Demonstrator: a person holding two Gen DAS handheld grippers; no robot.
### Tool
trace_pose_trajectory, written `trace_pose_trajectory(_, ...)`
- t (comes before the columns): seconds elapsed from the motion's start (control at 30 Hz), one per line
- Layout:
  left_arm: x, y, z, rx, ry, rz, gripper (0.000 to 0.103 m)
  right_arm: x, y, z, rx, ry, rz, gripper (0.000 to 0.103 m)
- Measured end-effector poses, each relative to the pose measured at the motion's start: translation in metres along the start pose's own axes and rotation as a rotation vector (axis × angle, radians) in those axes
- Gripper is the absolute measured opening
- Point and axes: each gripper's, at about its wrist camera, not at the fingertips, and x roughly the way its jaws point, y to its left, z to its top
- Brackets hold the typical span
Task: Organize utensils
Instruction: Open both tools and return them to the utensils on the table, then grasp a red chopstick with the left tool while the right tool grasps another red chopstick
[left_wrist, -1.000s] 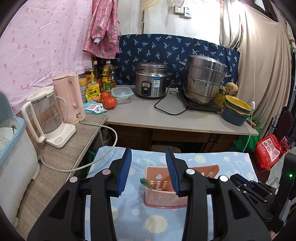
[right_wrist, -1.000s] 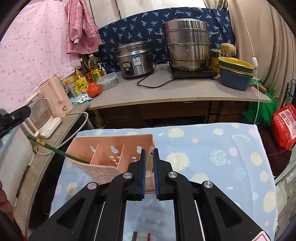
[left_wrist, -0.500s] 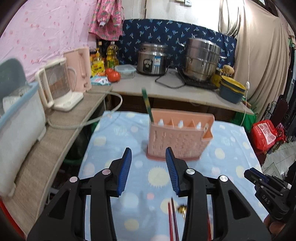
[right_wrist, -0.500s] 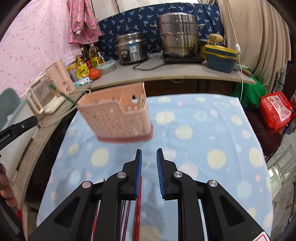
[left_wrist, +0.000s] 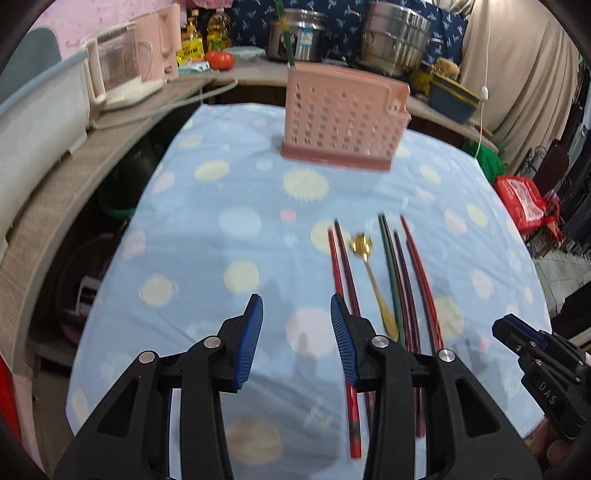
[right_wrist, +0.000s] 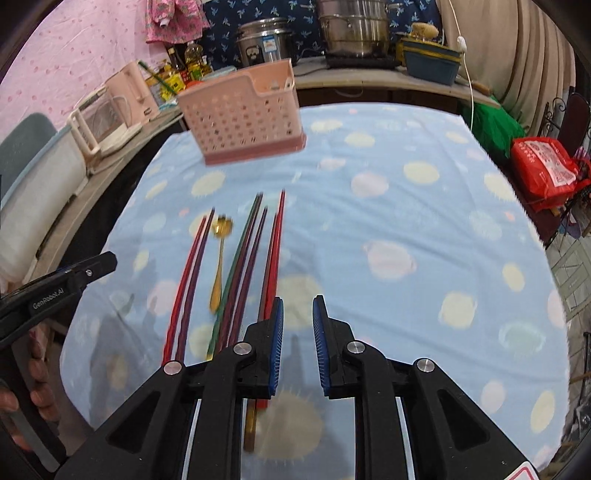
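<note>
Chopsticks (right_wrist: 255, 258) lie lower left; right hand-held gripper (right_wrist: 297, 325), slightly open and empty, should pinch one pair; left hand-held gripper (left_wrist: 296, 328) gapes empty.

Bare blue spotted tablecloth (right_wrist: 424, 206) lies open to the right of the chopsticks (right_wrist: 255, 254) and between them and the pink utensil basket (right_wrist: 243, 118), which stands upright at the far end with 1 green chopstick (left_wrist: 286, 33) sticking out. The gold spoon (right_wrist: 218, 266) lies among the chopsticks. A side counter (left_wrist: 66, 184) with a kettle (left_wrist: 118, 74) borders the left edge.
</note>
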Motion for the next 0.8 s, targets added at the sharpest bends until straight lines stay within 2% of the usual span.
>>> trace_pose_trajectory(0.13, 0.009, -0.008, -0.034, 0.009, 0.057, -0.021, 0.036, 0.006, 0.002, -0.025, 0.005, 0.042, 0.019, 0.017)
trace_pose_trajectory(0.33, 0.014, -0.02, -0.069, 0.044, 0.101, -0.04, 0.037, 0.005, -0.002, -0.04, 0.021, 0.058, 0.023, 0.017)
trace_pose_trajectory(0.8, 0.017, -0.033, -0.089, 0.086, 0.132, -0.054, 0.036, 0.004, -0.007, -0.051, 0.04, 0.064, 0.03, 0.017)
